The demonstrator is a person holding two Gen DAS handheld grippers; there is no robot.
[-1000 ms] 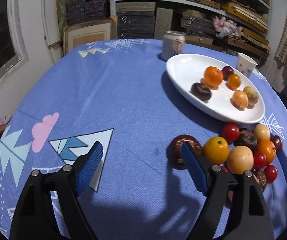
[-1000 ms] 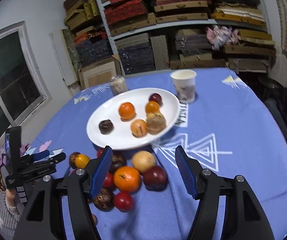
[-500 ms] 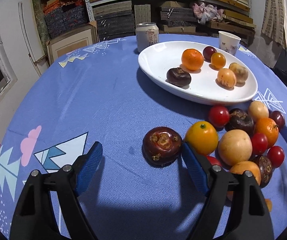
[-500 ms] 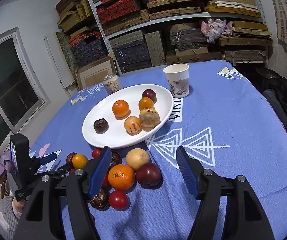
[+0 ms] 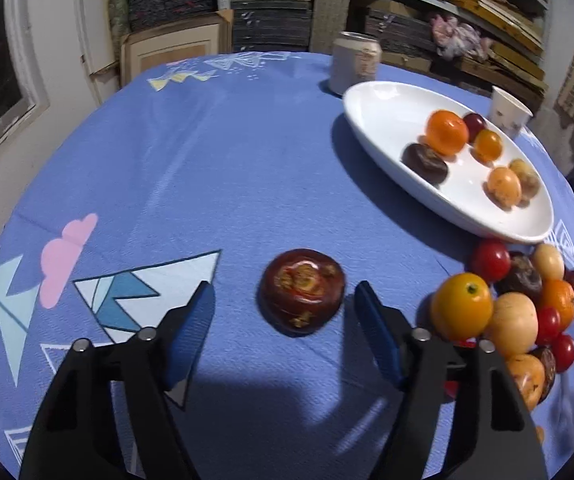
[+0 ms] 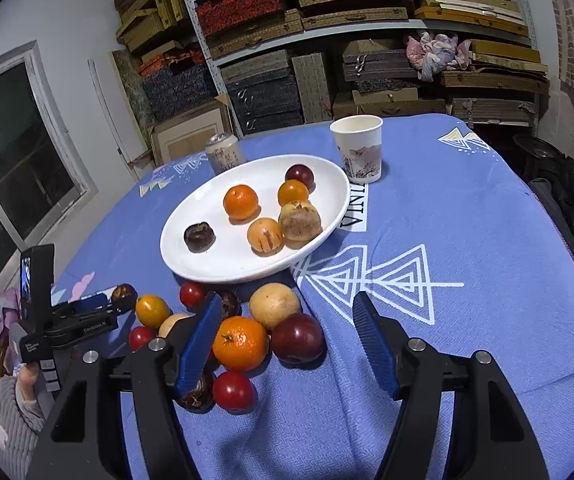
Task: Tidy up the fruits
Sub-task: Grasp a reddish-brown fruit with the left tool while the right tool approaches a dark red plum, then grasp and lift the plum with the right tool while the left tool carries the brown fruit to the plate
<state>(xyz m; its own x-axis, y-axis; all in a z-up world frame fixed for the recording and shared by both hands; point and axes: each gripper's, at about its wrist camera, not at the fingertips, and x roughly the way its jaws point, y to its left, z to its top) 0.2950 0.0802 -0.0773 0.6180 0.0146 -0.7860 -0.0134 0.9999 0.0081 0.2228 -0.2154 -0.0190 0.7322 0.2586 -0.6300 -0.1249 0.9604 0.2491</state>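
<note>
Two grippers are working over a worktop (image 5: 215, 152) covered in a blue patterned cloth, whose left half is lying bare from the near edge to the far rim, giving wide room on that side. The left gripper (image 5: 283, 312) is standing spread wide, its blue pads on either side of a dark red mangosteen (image 5: 302, 290) that is sitting on the cloth just ahead of the fingertips, touching neither pad and well apart from the other fruit. To the right of it a loose pile of fruit (image 5: 515, 304) is crowding the right pad, a yellow-orange one being the nearest. Beyond the pile a white oval plate (image 5: 383, 120) is holding six fruits, with a drink can (image 5: 355, 63) at its far end and a paper cup (image 5: 507, 111) behind its right side, near the worktop's right edge. In the right wrist view, the right gripper (image 6: 285, 330) is also standing spread, hovering at the near side of the pile with an orange tangerine (image 6: 240, 342) and a dark plum (image 6: 298, 337) lying between its pads, the tangerine just beside the left one. Right of the plum the cloth is lying open up to the worktop's right edge.
</note>
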